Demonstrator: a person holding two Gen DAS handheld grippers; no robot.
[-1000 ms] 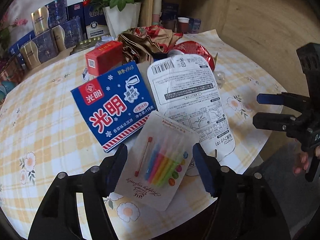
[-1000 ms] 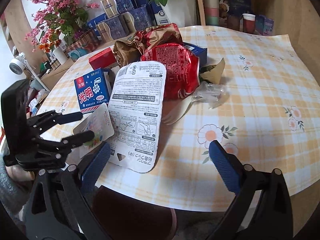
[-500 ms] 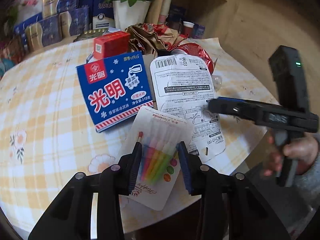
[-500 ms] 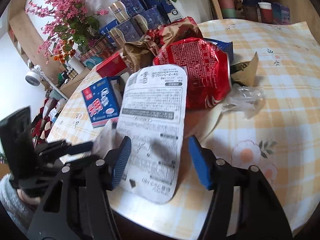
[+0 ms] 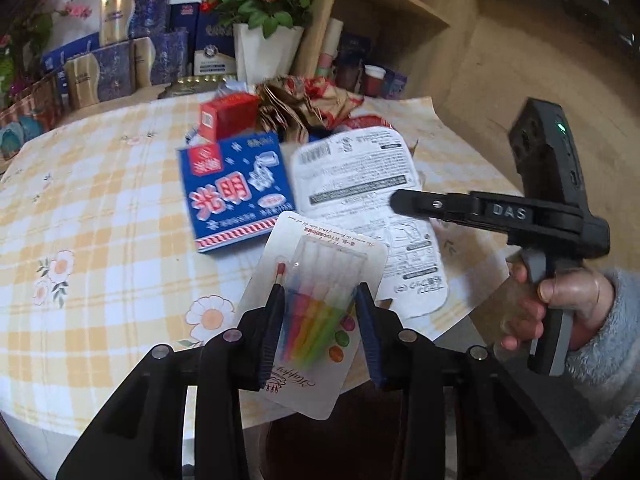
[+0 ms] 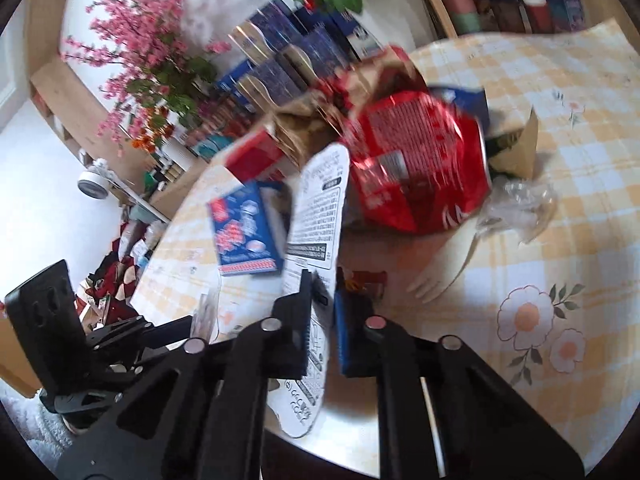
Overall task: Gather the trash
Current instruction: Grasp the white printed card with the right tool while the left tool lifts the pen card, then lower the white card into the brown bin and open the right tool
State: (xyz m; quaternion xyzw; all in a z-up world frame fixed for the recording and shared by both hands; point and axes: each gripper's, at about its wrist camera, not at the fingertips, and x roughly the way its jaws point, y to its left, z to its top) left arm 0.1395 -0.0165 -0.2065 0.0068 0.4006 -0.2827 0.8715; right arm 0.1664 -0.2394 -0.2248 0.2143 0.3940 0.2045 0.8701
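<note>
My left gripper (image 5: 319, 292) is shut on a blister pack of coloured candles (image 5: 332, 252), its pads pressing the plastic bubble from both sides, with the pack raised off the checked tablecloth (image 5: 100, 200). My right gripper (image 6: 323, 296) has its jaws closing tight on a white printed package card (image 6: 320, 208). The card is pinched near its lower end and stands tilted on edge. In the left wrist view the right gripper (image 5: 400, 202) lies across that card (image 5: 352, 172), with a hand in a grey sleeve on its handle. The left gripper (image 6: 176, 326) shows at the lower left of the right wrist view.
On the table lie a blue carton (image 5: 236, 192), a red box (image 5: 226, 114), crumpled brown paper (image 5: 304, 100), a red foil bag (image 6: 416, 160), clear plastic wrap (image 6: 520, 204), a plastic fork (image 6: 444, 276) and a small red wrapper (image 6: 364, 280). A rose vase (image 5: 264, 52) and dark blue boxes stand behind.
The left jaws closed on the candle pack and lifted it. The right gripper came in over the white card, closed on it, and the card now stands tilted up from the table.
</note>
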